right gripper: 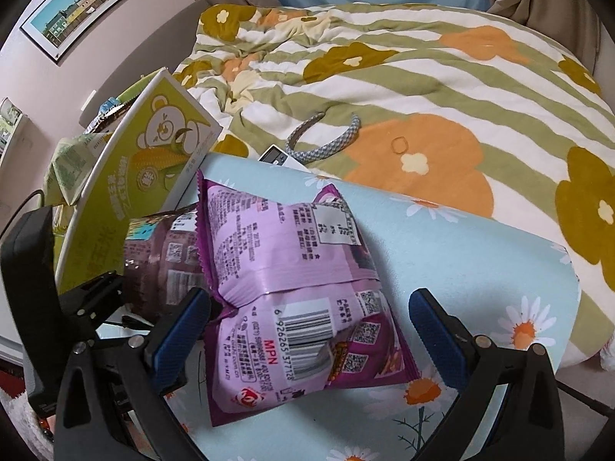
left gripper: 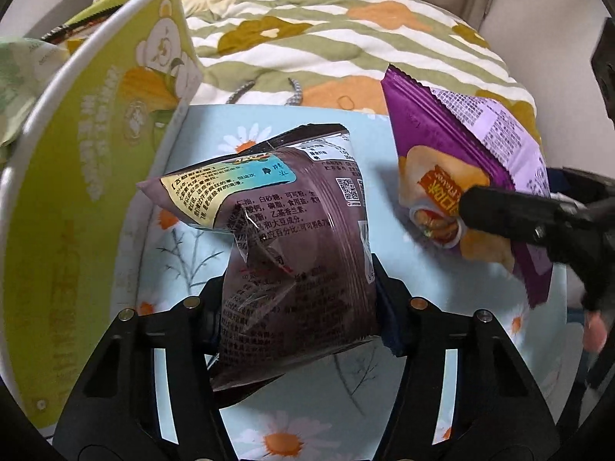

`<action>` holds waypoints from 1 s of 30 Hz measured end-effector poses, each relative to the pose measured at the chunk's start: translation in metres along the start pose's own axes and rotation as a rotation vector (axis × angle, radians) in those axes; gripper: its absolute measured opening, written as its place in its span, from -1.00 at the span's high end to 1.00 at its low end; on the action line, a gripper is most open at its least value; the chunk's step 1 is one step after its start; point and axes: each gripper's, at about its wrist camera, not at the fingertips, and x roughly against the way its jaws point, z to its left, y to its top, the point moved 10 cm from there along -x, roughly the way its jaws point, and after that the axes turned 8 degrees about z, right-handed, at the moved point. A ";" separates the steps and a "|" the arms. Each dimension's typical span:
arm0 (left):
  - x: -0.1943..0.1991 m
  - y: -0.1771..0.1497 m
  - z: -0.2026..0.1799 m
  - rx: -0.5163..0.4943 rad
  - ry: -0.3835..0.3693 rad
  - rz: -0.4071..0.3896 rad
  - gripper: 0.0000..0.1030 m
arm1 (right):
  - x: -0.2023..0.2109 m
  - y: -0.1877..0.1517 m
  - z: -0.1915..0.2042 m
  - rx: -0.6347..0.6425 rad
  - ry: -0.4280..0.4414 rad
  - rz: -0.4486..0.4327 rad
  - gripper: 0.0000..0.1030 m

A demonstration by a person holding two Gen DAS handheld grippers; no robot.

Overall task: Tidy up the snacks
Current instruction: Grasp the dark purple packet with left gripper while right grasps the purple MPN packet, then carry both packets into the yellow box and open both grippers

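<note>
Brown bag (left gripper: 296, 246) sits pinched between the left gripper (left gripper: 298, 307) jaws. Purple bag (right gripper: 292, 299) lies between the wide-open right gripper (right gripper: 307, 322) jaws, ungripped. Likely next: carry brown into the box (left gripper: 77, 192).

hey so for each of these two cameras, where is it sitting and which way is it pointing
Left wrist: behind the left gripper, facing the bed; jaws shut on the brown snack bag; right gripper at right.
Right wrist: behind the right gripper, facing the bed; jaws wide around the purple snack bag.
Shared: both bags, green box, daisy cloth.
</note>
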 end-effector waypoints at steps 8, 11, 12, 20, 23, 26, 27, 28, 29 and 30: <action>0.011 -0.007 0.009 -0.017 0.033 -0.016 -0.12 | -0.014 0.002 0.004 0.014 0.016 0.014 -0.86; 0.014 -0.008 0.010 -0.019 0.035 -0.022 -0.12 | -0.018 -0.001 0.007 0.017 0.024 0.028 -0.58; 0.017 -0.008 0.010 -0.021 0.036 -0.027 -0.12 | -0.017 -0.001 0.007 0.015 0.022 0.023 -0.48; 0.041 -0.004 0.005 -0.041 0.026 -0.072 -0.12 | 0.005 -0.004 0.011 -0.014 0.015 -0.031 -0.30; 0.061 -0.003 0.004 -0.051 0.014 -0.101 -0.12 | 0.022 -0.003 0.016 -0.013 -0.008 -0.060 -0.30; 0.088 0.001 0.006 -0.058 0.001 -0.141 -0.12 | 0.043 -0.001 0.025 -0.011 -0.014 -0.091 -0.30; 0.099 0.001 0.008 -0.058 -0.005 -0.157 -0.12 | 0.050 0.000 0.029 -0.011 -0.016 -0.103 -0.30; 0.111 0.002 0.010 -0.057 -0.010 -0.174 -0.12 | 0.061 0.001 0.035 -0.010 -0.017 -0.120 -0.30; 0.122 0.004 0.014 -0.055 -0.014 -0.192 -0.12 | 0.066 0.002 0.039 -0.009 -0.018 -0.128 -0.30; 0.136 0.005 0.019 -0.054 -0.020 -0.214 -0.12 | 0.074 0.004 0.044 -0.008 -0.018 -0.139 -0.30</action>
